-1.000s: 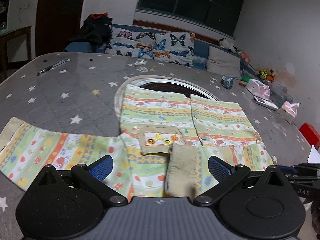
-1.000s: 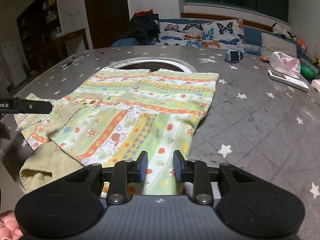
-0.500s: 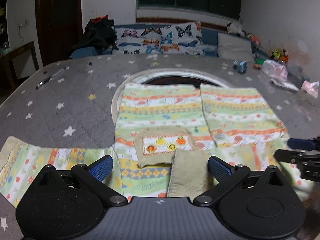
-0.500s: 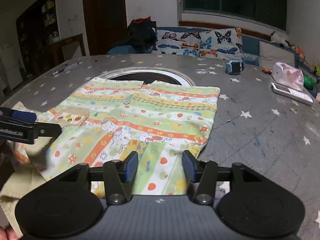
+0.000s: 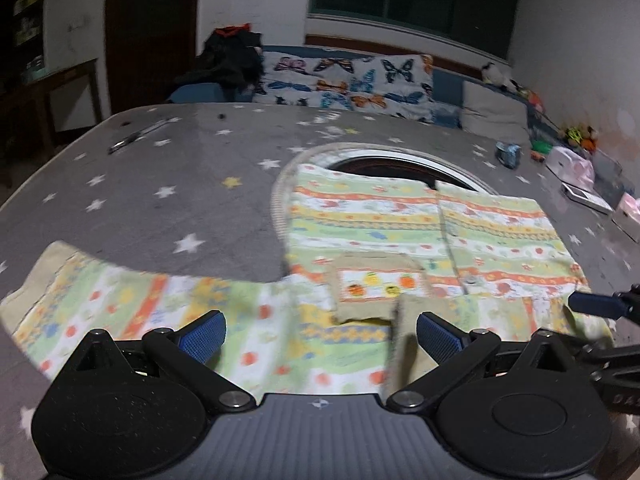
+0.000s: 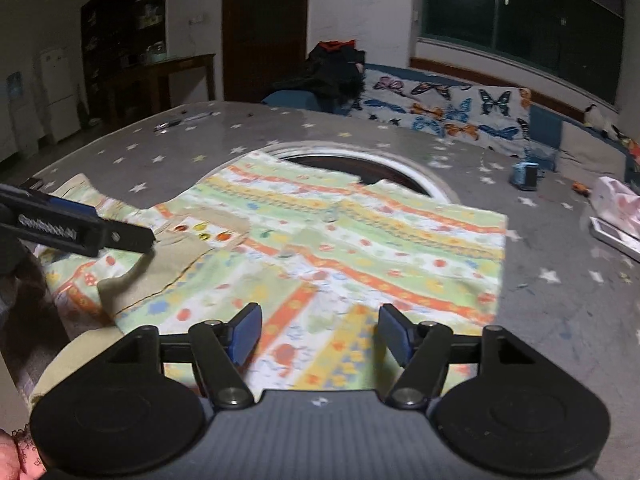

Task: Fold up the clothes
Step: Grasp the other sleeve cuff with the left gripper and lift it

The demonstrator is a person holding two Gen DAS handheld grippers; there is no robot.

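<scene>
A child's striped shirt point(image 5: 400, 236) in green, orange and white lies flat on the grey star-print table point(image 5: 160, 184), front up, with a beige-edged chest pocket point(image 5: 376, 284). One sleeve point(image 5: 120, 304) stretches out to the left; the other is folded across the body. My left gripper point(image 5: 320, 336) is open above the near collar edge, nothing between its blue pads. My right gripper point(image 6: 320, 334) is open too, hovering over the shirt's point(image 6: 340, 248) folded sleeve. The left gripper's finger point(image 6: 80, 228) shows at the left of the right wrist view.
A round hole point(image 5: 400, 168) in the table lies beyond the shirt. A pen point(image 5: 136, 140) rests far left. A small blue item point(image 6: 528, 176), a pink bag point(image 6: 616, 204) and a white device point(image 6: 616, 236) sit at the right. A butterfly-print sofa point(image 5: 352, 84) stands behind.
My right gripper opened wide from nearly shut and let the folded sleeve lie on the shirt. Both grippers shifted slightly; the left stayed open.
</scene>
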